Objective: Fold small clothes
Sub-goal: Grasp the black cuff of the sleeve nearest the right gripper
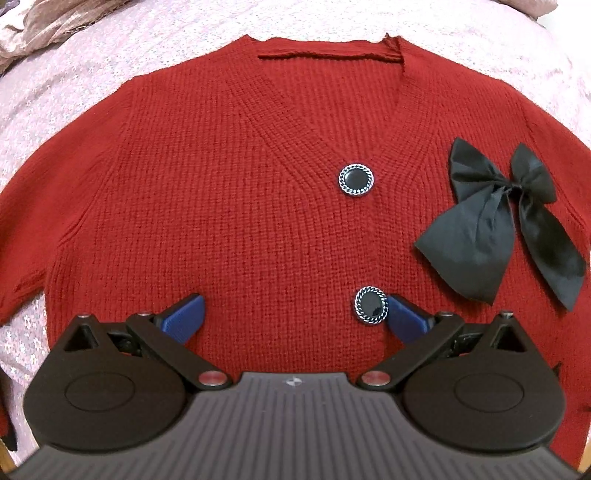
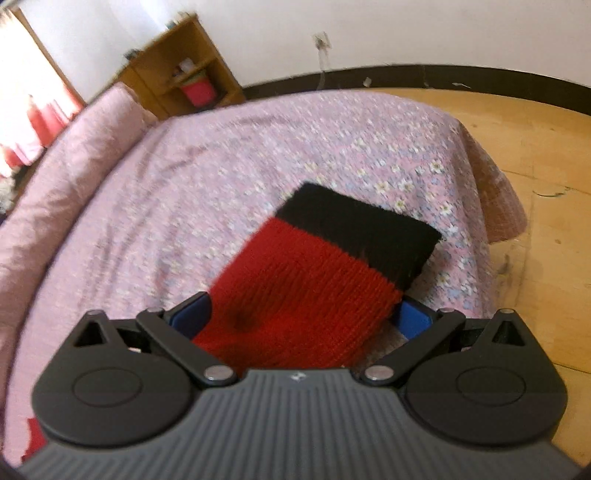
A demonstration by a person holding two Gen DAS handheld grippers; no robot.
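Note:
A red knit cardigan (image 1: 229,206) lies spread flat, front up, on the pink floral bedspread (image 1: 110,66). It has two black buttons (image 1: 356,180) and a black bow (image 1: 498,218) at its right. My left gripper (image 1: 295,314) hovers open over the lower front, its right finger beside the lower button (image 1: 371,306). In the right wrist view a red sleeve with a black cuff (image 2: 354,232) stretches forward over the bed. My right gripper (image 2: 303,317) is open, with one blue finger on each side of the sleeve (image 2: 295,295).
A rolled pink quilt (image 2: 62,177) runs along the bed's left side. A wooden shelf unit (image 2: 177,77) holding a red bin stands against the wall. The bed's far corner (image 2: 495,206) drops to a wooden floor (image 2: 535,147). Crumpled brownish fabric (image 1: 48,26) lies at the top left.

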